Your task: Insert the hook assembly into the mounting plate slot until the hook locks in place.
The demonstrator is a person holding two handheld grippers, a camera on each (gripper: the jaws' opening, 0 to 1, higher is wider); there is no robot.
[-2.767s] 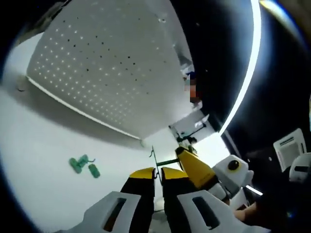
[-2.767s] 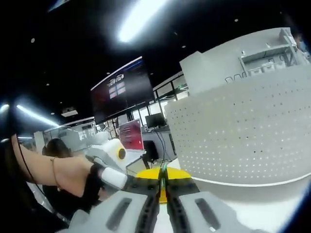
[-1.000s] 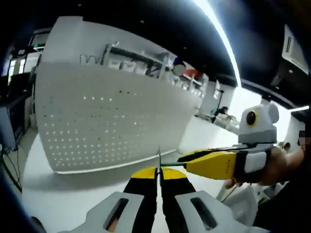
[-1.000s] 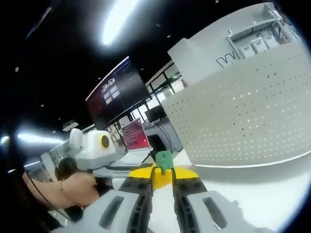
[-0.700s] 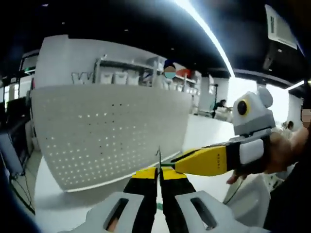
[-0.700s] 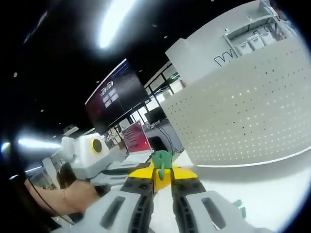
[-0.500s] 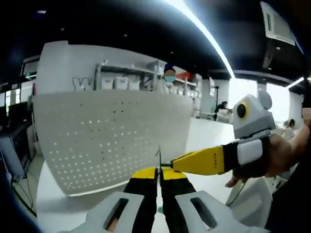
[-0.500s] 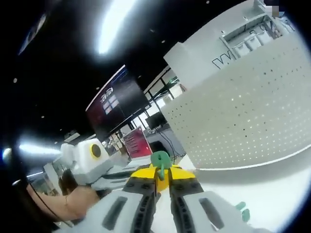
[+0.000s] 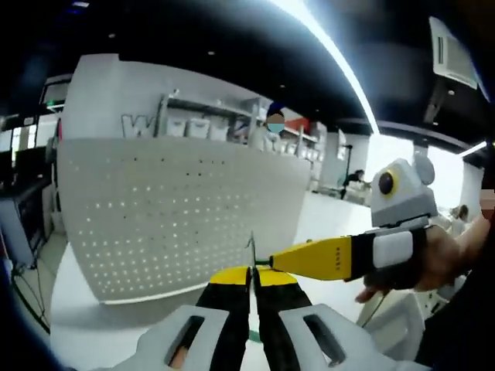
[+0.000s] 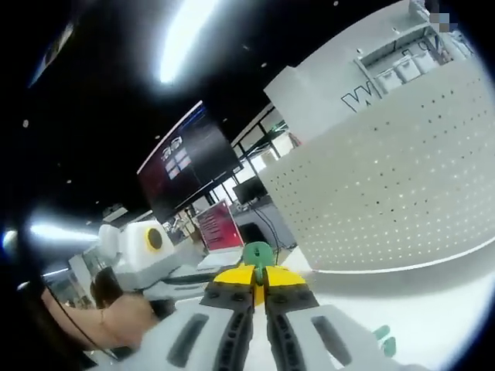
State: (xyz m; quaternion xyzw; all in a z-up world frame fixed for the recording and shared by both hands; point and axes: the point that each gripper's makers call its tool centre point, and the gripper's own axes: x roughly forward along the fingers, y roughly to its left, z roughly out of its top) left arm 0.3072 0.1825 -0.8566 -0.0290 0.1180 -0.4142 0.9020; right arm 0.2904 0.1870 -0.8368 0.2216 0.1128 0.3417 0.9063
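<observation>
Dark-ceilinged hall with long bright light strips overhead, white walls and shelving with bins at the back; a dark wall screen (image 10: 189, 158) sits left of centre in the right gripper view. White smooth tabletop (image 9: 93, 336) along the bottom of both views.

White perforated mounting plate (image 9: 178, 216) stands upright on the tabletop, flat panel with a regular grid of small round holes; fills centre-left of the left gripper view and the right half of the right gripper view (image 10: 387, 201).

Left gripper (image 9: 252, 272), bottom centre of its own view: yellow-tipped black jaws on a white body, pressed together on a thin dark metal wire hook (image 9: 251, 251) that sticks up just above the tips, in front of the plate, not touching it.

Right gripper (image 10: 258, 276), bottom centre of its view: jaws clenched on a rounded green plastic piece (image 10: 258, 253) poking above the yellow tips. In the left gripper view this gripper comes in from the right (image 9: 272, 263), yellow jaw tips meeting the wire at the left jaws, held by a hand (image 9: 441, 259).

Small green plastic parts (image 10: 384, 340) lie on the tabletop, lower right of the right gripper view.
</observation>
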